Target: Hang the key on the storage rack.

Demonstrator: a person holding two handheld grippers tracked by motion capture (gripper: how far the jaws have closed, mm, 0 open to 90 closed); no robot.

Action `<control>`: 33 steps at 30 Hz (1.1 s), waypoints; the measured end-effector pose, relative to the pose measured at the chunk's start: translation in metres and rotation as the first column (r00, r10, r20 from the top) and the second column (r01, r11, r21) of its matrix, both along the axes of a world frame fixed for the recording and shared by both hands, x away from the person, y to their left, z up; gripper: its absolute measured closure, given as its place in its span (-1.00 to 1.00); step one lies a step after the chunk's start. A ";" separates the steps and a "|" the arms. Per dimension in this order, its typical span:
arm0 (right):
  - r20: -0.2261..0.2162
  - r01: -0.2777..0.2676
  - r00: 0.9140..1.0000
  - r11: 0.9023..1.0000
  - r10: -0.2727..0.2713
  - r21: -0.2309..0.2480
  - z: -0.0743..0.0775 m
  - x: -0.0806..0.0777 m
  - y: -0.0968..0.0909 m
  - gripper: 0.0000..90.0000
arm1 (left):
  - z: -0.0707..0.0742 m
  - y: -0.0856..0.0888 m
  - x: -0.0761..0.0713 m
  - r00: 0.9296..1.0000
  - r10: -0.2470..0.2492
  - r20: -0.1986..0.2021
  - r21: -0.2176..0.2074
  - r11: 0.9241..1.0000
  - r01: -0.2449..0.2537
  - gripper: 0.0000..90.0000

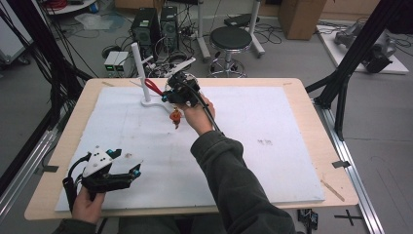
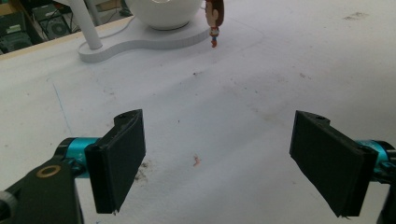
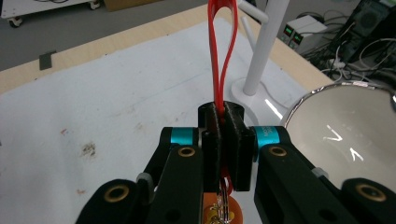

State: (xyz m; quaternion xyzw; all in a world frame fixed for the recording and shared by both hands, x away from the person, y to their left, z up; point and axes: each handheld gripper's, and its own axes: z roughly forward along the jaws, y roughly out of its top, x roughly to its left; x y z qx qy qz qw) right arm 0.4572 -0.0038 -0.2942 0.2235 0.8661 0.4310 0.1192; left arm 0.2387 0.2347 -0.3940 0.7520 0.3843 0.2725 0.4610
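Relation: red elastic strap loop (image 3: pixel 222 56) of a keychain is clamped in closed right gripper (image 3: pixel 223 148), long axis aimed far-left at white plastic peg stand (image 1: pixel 141 73) just beyond | left gripper (image 2: pixel 219 163) idle, open, empty, near-left.

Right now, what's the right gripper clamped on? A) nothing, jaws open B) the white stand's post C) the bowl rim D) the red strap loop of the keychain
D: in the right gripper view, the right gripper has its jaws pressed shut on the red strap loop, and a small figure charm dangles below it in the high view.
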 end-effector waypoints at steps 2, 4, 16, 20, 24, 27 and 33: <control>0.002 0.000 1.000 1.000 0.000 0.004 0.002 0.001 0.001 0.91 | 0.000 0.000 0.000 1.000 0.000 0.001 0.000 1.000 0.000 -0.58; 0.003 -0.003 1.000 1.000 0.003 0.003 0.002 0.002 0.003 0.91 | 0.000 0.000 0.000 1.000 0.001 0.001 0.001 1.000 -0.001 -0.58; -0.002 -0.010 1.000 1.000 0.010 0.001 0.004 0.011 0.015 0.91 | 0.000 0.001 0.002 1.000 0.008 -0.003 -0.006 1.000 -0.008 -0.58; 0.005 -0.012 1.000 1.000 0.012 -0.001 0.008 0.012 0.021 0.91 | -0.001 0.001 0.003 1.000 0.008 -0.001 -0.006 1.000 -0.008 -0.58; 0.008 -0.009 1.000 1.000 0.009 -0.020 0.007 0.018 0.031 0.91 | 0.000 0.002 0.003 1.000 0.013 -0.001 -0.008 1.000 -0.013 -0.58; 0.005 -0.006 1.000 0.999 0.006 -0.034 0.006 0.022 0.037 0.91 | 0.000 0.002 0.003 1.000 0.013 -0.003 -0.010 1.000 -0.013 -0.58; 0.020 0.015 1.000 0.998 -0.014 -0.064 0.006 0.030 0.047 0.91 | -0.001 0.003 0.002 1.000 0.016 -0.006 -0.013 1.000 -0.016 -0.58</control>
